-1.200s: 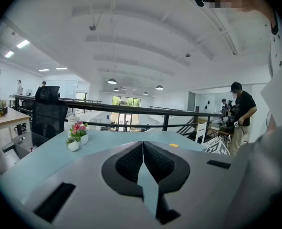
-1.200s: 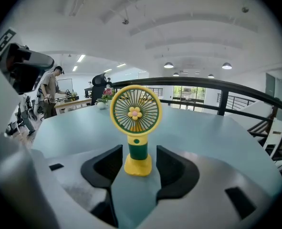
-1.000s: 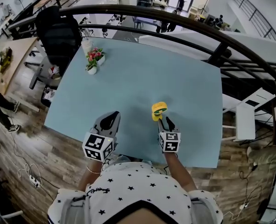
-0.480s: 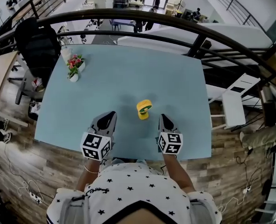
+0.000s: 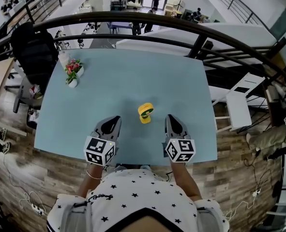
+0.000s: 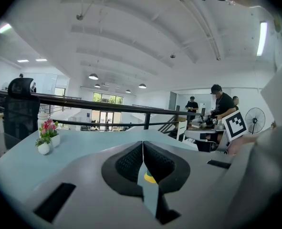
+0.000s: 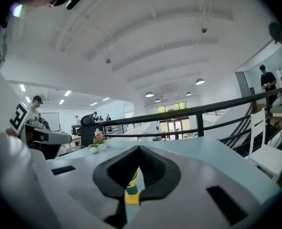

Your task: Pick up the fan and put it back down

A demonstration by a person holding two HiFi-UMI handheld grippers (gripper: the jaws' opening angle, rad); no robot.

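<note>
The small yellow fan [image 5: 145, 113] stands upright on the light blue table [image 5: 133, 71], free of both grippers. My left gripper [image 5: 112, 120] hovers to its lower left with its jaws together. To the fan's lower right my right gripper [image 5: 172, 119] is shut and holds nothing. In the left gripper view the left gripper [image 6: 142, 145] has its pads meeting, and a sliver of the fan [image 6: 150, 178] shows beyond them. The right gripper [image 7: 138, 150] is likewise closed in its own view, with the fan [image 7: 131, 189] visible past the jaws.
A white pot of pink flowers [image 5: 73, 73] sits at the table's far left corner. A black office chair [image 5: 34, 45] stands to the left, and a dark curved railing [image 5: 157, 21] runs behind the table. White furniture [image 5: 237, 111] stands to the right on the wooden floor.
The right gripper was at the fan with its jaws apart; it has shut, drawn back and risen. The fan stays on the table. The left gripper has shifted only a little.
</note>
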